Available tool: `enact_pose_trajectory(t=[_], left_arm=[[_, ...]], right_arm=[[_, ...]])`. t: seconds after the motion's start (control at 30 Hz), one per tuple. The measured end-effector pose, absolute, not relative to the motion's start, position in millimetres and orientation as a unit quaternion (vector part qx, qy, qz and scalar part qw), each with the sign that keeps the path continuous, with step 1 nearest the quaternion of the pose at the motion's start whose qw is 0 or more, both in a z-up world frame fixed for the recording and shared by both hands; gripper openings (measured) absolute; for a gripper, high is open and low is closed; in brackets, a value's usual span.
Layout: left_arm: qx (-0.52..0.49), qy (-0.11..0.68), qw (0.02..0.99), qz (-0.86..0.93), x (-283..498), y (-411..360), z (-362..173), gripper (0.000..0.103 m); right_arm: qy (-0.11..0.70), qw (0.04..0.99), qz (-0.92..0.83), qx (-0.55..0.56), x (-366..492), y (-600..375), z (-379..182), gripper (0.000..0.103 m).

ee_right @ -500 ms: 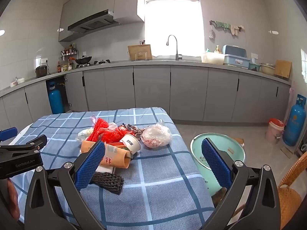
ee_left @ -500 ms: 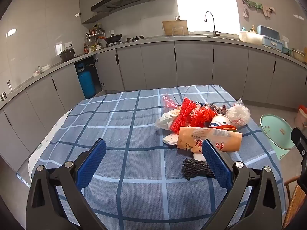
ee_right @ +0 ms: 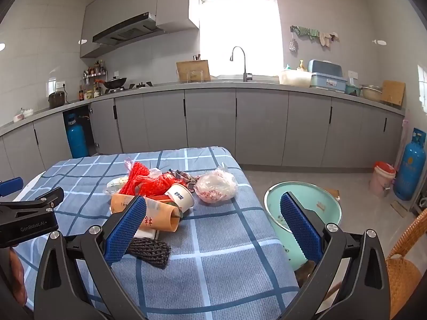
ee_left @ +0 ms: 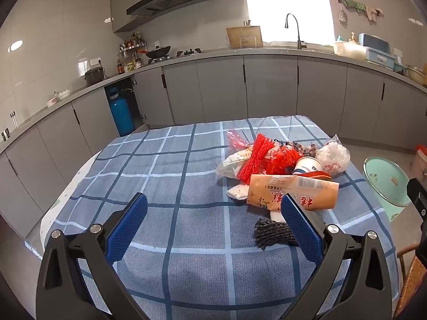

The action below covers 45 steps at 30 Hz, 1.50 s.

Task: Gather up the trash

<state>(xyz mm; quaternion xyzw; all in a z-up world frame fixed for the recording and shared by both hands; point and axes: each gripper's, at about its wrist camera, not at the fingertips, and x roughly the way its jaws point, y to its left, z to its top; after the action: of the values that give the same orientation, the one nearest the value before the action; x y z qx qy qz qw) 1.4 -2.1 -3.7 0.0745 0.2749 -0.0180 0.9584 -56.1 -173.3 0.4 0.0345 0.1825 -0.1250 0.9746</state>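
A heap of trash lies on the blue checked tablecloth (ee_left: 160, 186): an orange paper wrapper (ee_left: 291, 190), red mesh netting (ee_left: 259, 157), a white paper cup (ee_left: 307, 165), a clear plastic bag (ee_left: 333, 157) and a black mesh sleeve (ee_left: 272, 233). My left gripper (ee_left: 213, 213) hovers open over bare cloth, left of the heap. The right gripper (ee_right: 213, 213) is open too, above the table's right half. The wrapper (ee_right: 157, 214), cup (ee_right: 181, 196), bag (ee_right: 216, 185) and black sleeve (ee_right: 150, 250) sit beyond its left finger. Neither gripper holds anything.
A mint-green basin (ee_right: 301, 208) stands just off the table's right edge, with a wicker chair (ee_right: 405, 266) nearer me. Grey kitchen cabinets (ee_right: 261, 128) run along the back. A blue gas cylinder (ee_right: 409, 165) and a pink bucket (ee_right: 383, 178) stand at the far right.
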Motion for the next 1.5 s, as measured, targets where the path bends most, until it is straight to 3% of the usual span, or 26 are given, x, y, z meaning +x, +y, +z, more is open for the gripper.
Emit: enact_pose_trajectory(t=[1.5], left_arm=[[0.077, 0.276, 0.958, -0.021, 1.3, -4.4, -6.7, 0.098]], right_arm=[[0.181, 0.974, -0.128, 0.039, -61.9, -178.3, 1.9, 0.099]])
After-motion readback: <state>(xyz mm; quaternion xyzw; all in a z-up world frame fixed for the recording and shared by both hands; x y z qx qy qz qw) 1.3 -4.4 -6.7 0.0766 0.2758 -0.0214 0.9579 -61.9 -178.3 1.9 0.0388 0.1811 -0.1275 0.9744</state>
